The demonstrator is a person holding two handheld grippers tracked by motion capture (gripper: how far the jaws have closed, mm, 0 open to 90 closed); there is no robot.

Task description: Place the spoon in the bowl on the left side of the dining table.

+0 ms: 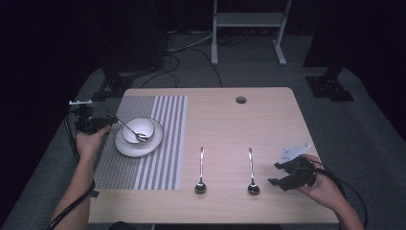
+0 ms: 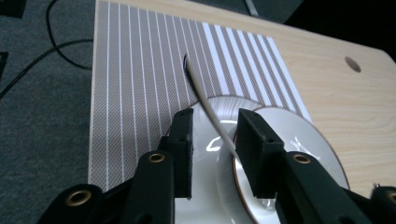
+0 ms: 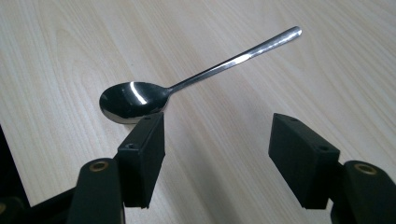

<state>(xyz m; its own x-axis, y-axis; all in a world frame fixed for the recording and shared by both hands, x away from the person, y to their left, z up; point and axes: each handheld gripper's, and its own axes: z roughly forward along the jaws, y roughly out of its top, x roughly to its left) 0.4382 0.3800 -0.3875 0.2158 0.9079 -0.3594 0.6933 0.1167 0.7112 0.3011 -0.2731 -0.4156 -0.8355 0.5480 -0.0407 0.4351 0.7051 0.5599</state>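
A white bowl [image 1: 142, 127] stands on a white plate [image 1: 136, 148] on the striped placemat [image 1: 163, 143]. A spoon [image 1: 130, 129] lies in the bowl, its handle leaning out to the left. My left gripper [image 1: 108, 120] is at that handle's end. In the left gripper view the handle [image 2: 209, 108] runs between the jaws of the left gripper [image 2: 215, 119], which stand apart and do not press on it. Two more spoons [image 1: 200, 172] [image 1: 251, 171] lie on the bare wood. My right gripper [image 1: 276, 173] hovers open just right of the second spoon [image 3: 140, 100], holding nothing.
The placemat covers the table's left part [image 2: 140, 84]. A round cable hole [image 1: 241, 99] sits near the table's far edge. Cables and a metal stand's legs [image 1: 249, 28] are on the floor beyond the table.
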